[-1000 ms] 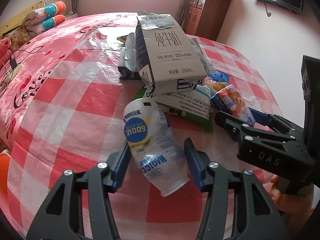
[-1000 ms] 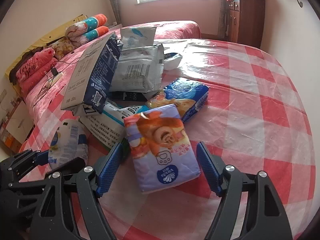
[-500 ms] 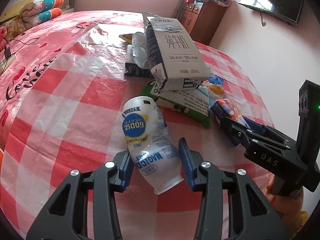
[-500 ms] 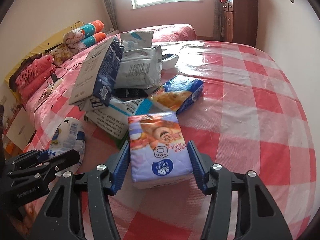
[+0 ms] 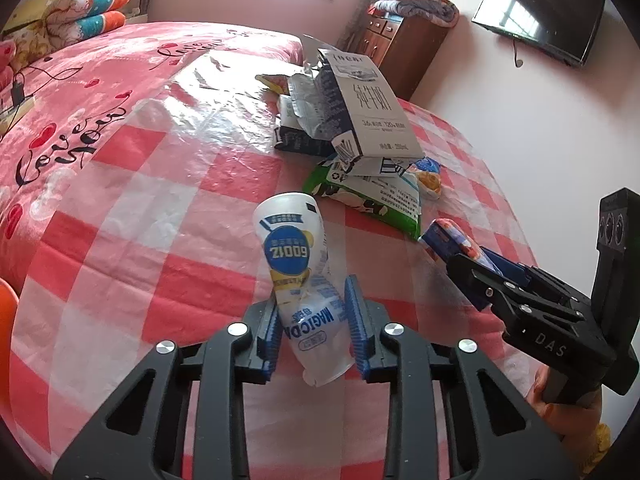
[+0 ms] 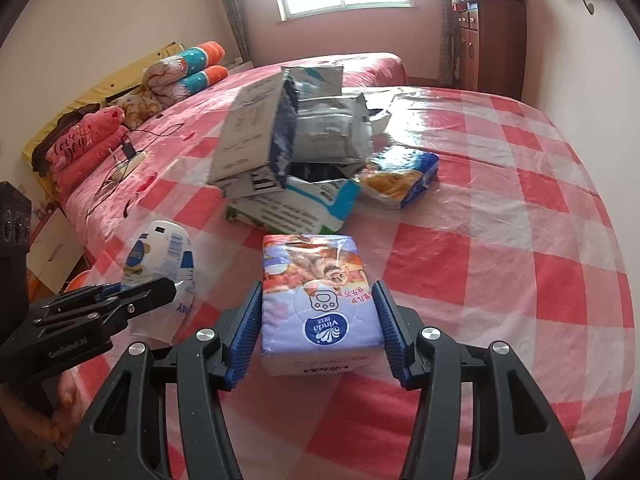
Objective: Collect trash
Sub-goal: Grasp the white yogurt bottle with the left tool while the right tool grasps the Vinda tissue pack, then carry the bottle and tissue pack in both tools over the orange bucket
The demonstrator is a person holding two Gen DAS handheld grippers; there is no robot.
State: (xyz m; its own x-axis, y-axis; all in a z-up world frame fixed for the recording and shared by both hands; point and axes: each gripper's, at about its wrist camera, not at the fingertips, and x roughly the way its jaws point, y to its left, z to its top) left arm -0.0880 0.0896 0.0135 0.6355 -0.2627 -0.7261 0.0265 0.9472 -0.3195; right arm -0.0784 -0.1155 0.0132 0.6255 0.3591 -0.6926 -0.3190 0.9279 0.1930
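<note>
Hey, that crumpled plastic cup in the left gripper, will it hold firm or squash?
Probably squashes: the crumpled plastic cup is already creased where the left hand-held gripper pinches it. It looks empty, so likely light. Its glossy wall may slip.

Red-and-white checked cloth (image 6: 500, 248); lilac tissue pack (image 6: 320, 300); blue-padded tongs (image 6: 318, 330).

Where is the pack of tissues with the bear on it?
The tissue pack sits between the right gripper's blue fingers, just in front of the trash pile on the checkered cloth.
</note>
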